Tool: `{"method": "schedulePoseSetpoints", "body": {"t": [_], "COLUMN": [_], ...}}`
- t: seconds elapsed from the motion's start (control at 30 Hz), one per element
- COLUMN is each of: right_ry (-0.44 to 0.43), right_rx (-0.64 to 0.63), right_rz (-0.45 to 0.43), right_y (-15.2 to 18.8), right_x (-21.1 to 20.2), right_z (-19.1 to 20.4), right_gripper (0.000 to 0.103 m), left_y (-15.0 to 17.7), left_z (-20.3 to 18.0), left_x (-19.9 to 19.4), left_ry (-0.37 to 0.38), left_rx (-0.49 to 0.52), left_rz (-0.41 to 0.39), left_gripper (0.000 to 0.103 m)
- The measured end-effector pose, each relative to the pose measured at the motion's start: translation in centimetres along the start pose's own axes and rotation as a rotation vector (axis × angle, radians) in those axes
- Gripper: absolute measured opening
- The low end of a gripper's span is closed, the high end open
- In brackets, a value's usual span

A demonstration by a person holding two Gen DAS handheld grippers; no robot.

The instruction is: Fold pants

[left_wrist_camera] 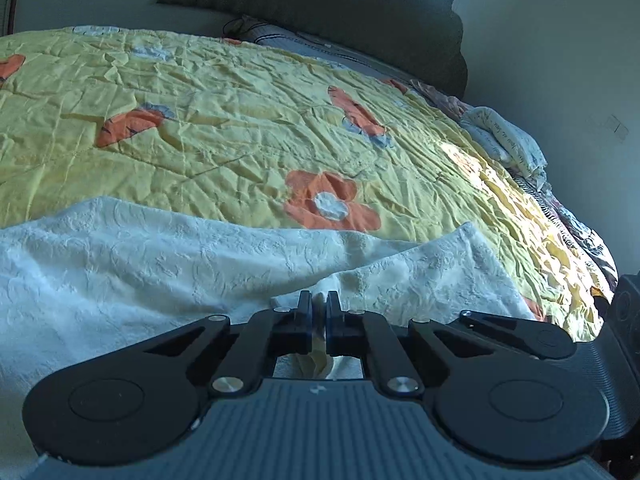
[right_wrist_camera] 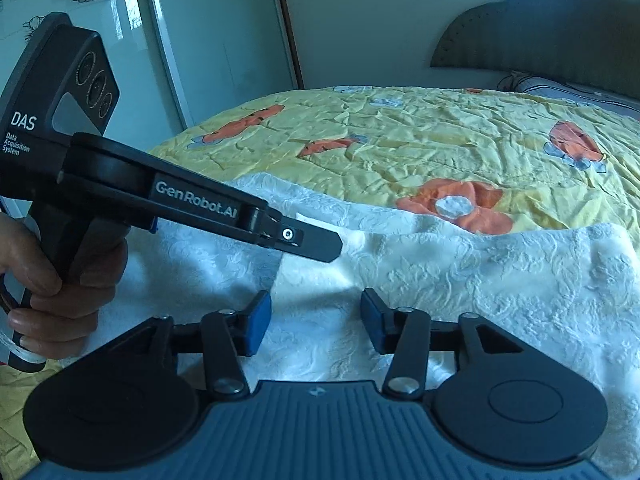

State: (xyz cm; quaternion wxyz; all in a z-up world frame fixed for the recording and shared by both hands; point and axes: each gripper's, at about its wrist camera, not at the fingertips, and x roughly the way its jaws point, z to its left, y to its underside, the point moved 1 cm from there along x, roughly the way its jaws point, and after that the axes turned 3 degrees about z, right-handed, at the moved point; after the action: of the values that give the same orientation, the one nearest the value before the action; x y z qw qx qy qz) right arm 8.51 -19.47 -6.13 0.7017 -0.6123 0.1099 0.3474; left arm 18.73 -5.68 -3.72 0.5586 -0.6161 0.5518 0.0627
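Daylight falls unevenly in both views. A bright sunlit patch lies on the yellow bedspread (left_wrist_camera: 500,200) near the bed's right edge in the left wrist view, while the headboard (left_wrist_camera: 360,12) behind sits dim. The white pants (right_wrist_camera: 460,264) glare almost blown out, with bluish shadow under the left claw (right_wrist_camera: 332,246). Fisheye curvature bends the bed's edges; corners darken. Focus is fairly sharp.

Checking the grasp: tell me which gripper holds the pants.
The left gripper: its jaws pinch the white pants. The right gripper hovers open.
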Motion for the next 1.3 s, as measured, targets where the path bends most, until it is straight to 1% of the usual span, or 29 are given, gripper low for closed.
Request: {"method": "schedulePoseSetpoints", "body": {"t": [0.1,0.2,0.27,0.33,0.37,0.4,0.43,0.47,0.5,0.53,0.6,0.7,0.73,0.77,0.83,0.87,0.93,1.0,1.07,1.17,1.23,1.3], "right_ry": [0.021,0.028,0.030,0.061,0.065,0.066,0.071,0.079,0.085,0.086,0.075,0.071,0.075,0.085,0.094,0.087,0.096,0.112,0.113,0.122,0.120,0.119], "right_rx": [0.003,-0.015,-0.047,-0.087,-0.080,-0.070,-0.063,-0.065,-0.076,-0.089,-0.111,-0.121,-0.122,-0.113,-0.060,-0.036,-0.028,-0.038,-0.038,-0.025,0.003,0.000], "right_rz": [-0.034,-0.014,0.027,0.008,0.007,0.006,0.001,-0.011,-0.029,-0.044,-0.053,-0.029,-0.023,-0.011,-0.011,-0.026,-0.061,-0.077,-0.062,-0.012,-0.026,-0.047], "right_y": [0.3,1.1,2.0,2.6,2.5,2.3,2.2,2.1,2.1,2.1,2.2,2.5,2.7,2.9,2.9,2.9,2.9,2.8,3.0,3.6,3.7,3.6], "right_x": [-2.1,-3.4,-2.9,-2.6,-2.4,-2.4,-2.5,-2.8,-3.4,-3.9,-4.8,-4.9,-4.6,-4.2,-4.1,-4.6,-5.6,-6.2,-6.0,-4.7,-4.9,-5.5], "right_z": [0.1,0.3,0.8,1.3,1.3,1.3,1.3,1.4,1.7,2.0,2.5,2.8,2.8,2.6,2.1,1.9,2.0,2.1,2.0,1.6,1.5,1.7], "right_gripper": [0.050,0.050,0.050,0.050,0.051,0.051,0.051,0.052,0.052,0.052,0.052,0.052,0.052,0.052,0.052,0.052,0.052,0.052,0.052,0.052,0.052,0.052], "left_y": [0.0,0.0,0.0,-0.1,-0.1,-0.1,-0.1,0.0,0.1,0.2,0.3,0.4,0.5,0.7,1.0,1.2,1.5,1.7,1.7,1.8,1.9,2.0], "left_z": [0.5,0.5,0.5,0.5,0.4,0.1,-0.2,-0.7,-1.2,-1.6,-2.2,-2.9,-3.4,-3.8,-4.3,-4.3,-4.3,-4.3,-4.4,-4.4,-4.3,-4.2], "left_x": [0.3,0.3,0.3,0.1,-0.1,-0.5,-0.9,-1.5,-2.1,-2.7,-3.6,-3.6,-3.3,-2.8,-1.7,-1.4,-1.3,-1.4,-1.5,-1.7,-1.9,-2.2], "left_ry": [0.013,0.014,0.013,0.006,-0.004,-0.023,-0.048,-0.088,-0.134,-0.160,-0.167,-0.153,-0.172,-0.200,-0.255,-0.263,-0.277,-0.304,-0.329,-0.358,-0.367,-0.381], "left_rx": [-0.020,-0.015,-0.019,-0.034,-0.042,-0.037,-0.022,0.003,0.028,0.053,0.068,0.053,0.066,0.081,0.093,0.092,0.086,0.088,0.091,0.089,0.084,0.083], "left_rz": [0.005,0.004,-0.001,0.000,0.003,0.003,-0.003,-0.011,-0.024,-0.041,-0.062,-0.048,-0.044,-0.043,-0.026,-0.022,-0.024,-0.032,-0.042,-0.047,-0.048,-0.050], "left_gripper": [0.009,0.009,0.009,0.011,0.013,0.019,0.029,0.028,0.029,0.028,0.029,0.038,0.042,0.043,0.043,0.043,0.045,0.051,0.056,0.059,0.060,0.062]}}
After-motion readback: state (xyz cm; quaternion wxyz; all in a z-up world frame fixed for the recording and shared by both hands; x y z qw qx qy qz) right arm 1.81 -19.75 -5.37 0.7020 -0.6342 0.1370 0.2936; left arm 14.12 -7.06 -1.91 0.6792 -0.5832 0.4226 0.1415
